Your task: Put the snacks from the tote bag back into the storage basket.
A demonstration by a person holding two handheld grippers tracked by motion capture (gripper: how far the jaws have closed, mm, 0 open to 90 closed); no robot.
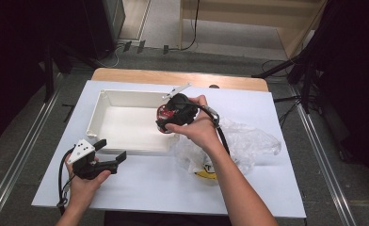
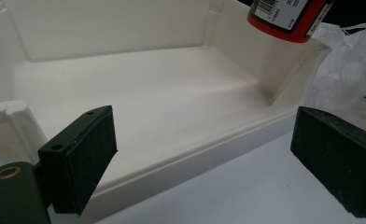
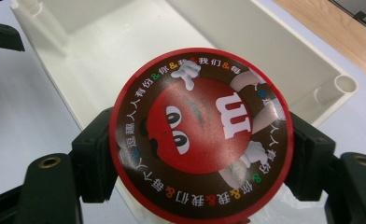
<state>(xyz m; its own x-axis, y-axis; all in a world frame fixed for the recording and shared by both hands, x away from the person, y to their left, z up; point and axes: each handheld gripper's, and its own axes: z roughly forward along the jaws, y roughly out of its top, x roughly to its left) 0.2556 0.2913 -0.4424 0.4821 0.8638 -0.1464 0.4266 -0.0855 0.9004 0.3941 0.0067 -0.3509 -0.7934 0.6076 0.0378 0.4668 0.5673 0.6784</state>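
My right gripper is shut on a round red and brown candy tub, its jaws pressing on the tub's two sides. It holds the tub in the air above the right end of a white tray. The tub's printed lid faces the right gripper view; its red rim and label show at the top of the left gripper view. My left gripper rests open at the tray's near left corner, pointing toward the tray, nothing between its pads.
A crumpled clear plastic bag with a yellow item under it lies right of the tray, beneath the right forearm. A white sheet covers the wooden table. Cables and stands ring the table.
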